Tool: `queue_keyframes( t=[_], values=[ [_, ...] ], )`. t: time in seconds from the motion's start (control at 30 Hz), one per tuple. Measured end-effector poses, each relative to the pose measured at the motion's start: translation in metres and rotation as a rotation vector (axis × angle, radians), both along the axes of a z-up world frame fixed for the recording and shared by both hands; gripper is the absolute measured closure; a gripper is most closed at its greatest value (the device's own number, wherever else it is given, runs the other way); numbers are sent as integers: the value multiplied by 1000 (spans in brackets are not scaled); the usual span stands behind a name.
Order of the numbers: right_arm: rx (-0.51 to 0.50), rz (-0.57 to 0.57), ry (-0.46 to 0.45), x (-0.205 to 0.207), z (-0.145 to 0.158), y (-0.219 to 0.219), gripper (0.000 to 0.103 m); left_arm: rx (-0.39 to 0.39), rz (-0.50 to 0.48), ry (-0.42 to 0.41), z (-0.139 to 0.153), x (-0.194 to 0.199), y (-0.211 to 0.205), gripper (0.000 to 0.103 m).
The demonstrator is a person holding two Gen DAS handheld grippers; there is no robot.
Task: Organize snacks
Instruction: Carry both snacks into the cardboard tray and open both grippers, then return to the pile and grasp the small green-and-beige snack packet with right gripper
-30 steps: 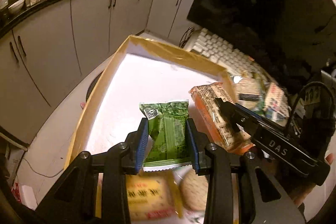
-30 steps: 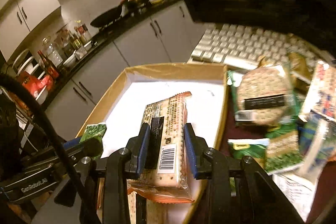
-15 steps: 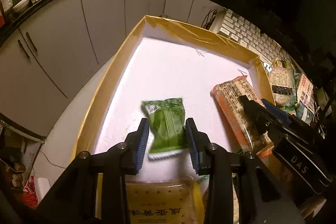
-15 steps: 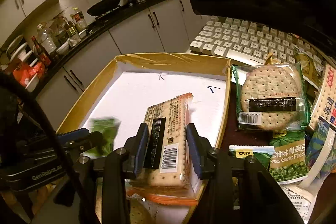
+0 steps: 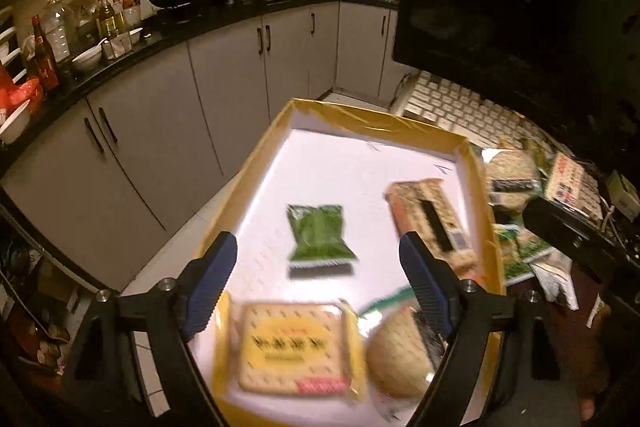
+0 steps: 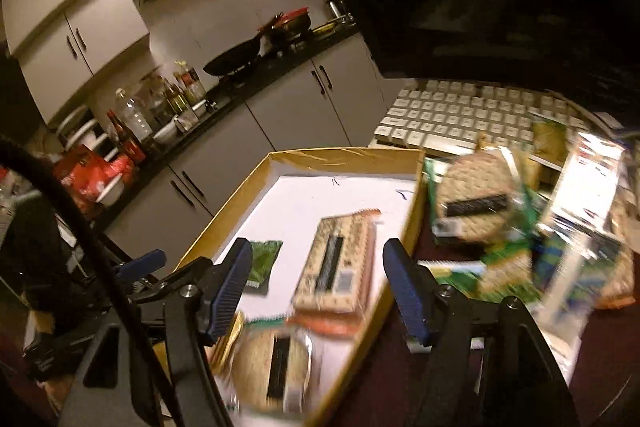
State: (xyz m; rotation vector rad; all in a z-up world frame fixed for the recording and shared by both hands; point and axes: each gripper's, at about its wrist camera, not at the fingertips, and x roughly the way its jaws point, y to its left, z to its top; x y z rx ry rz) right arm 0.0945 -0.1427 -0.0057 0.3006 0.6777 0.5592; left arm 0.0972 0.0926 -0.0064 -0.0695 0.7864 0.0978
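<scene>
Cardboard tray (image 5: 256, 151) sits under both my claws. My left gripper (image 5: 316, 285) is spread wide, holding nothing; the green packet (image 5: 320, 233) lies flat on the tray's white floor. To its right lies the long cracker pack (image 6: 334, 263), my right gripper (image 6: 320, 291) gaping empty above it.

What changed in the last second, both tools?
Both let go. The left tool opened and released the green snack packet; the right tool opened off the long cracker pack. Both packs now lie flat in the box, and the tools have drawn back. The pile outside the box is unchanged.
</scene>
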Motion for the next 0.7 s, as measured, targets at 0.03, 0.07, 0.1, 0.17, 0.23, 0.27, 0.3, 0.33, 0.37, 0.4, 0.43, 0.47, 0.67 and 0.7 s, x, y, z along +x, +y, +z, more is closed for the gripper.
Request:
queue_keyframes(
  t=[0.03,0.07,0.1,0.17,0.23,0.27,0.3,0.33,0.37,0.4,0.43,0.47,0.67,0.7],
  values=[
    [-5,-5,-3,-9,-1,-9,35,-6,-9,-3,1,-5,-6,20],
    [-10,-8,-2,-15,-3,-16,35,-21,-25,-13,4,-12,-12,20],
    [-18,-19,1,-22,-6,-25,35,-36,-37,-21,6,-17,-17,19],
    [-26,-47,19,-35,-14,-45,35,-74,-82,-34,9,-28,-30,19],
    [-28,-80,39,-47,-24,-65,35,-116,-153,-39,12,-37,-46,19],
    [-29,-97,52,-53,-28,-75,35,-128,-184,-36,12,-41,-54,19],
    [-28,-110,69,-58,-33,-85,35,-131,-209,-31,12,-42,-62,18],
    [-24,-119,80,-62,-36,-94,35,-132,-236,-23,12,-44,-69,18],
    [-20,-134,89,-67,-40,-105,35,-133,-258,-15,12,-45,-77,18],
    [-21,-148,94,-71,-42,-112,35,-135,-279,-10,11,-46,-85,18],
    [-21,-170,95,-75,-43,-121,35,-135,-298,-6,11,-47,-91,18],
    [-25,-187,95,-79,-43,-130,35,-134,-309,-4,11,-48,-96,18],
    [-94,-339,138,-83,-55,-180,35,-148,-362,28,3,-52,-119,18],
    [-93,-361,152,-84,-59,-189,35,-142,-369,31,2,-52,-124,18]
  ],
)
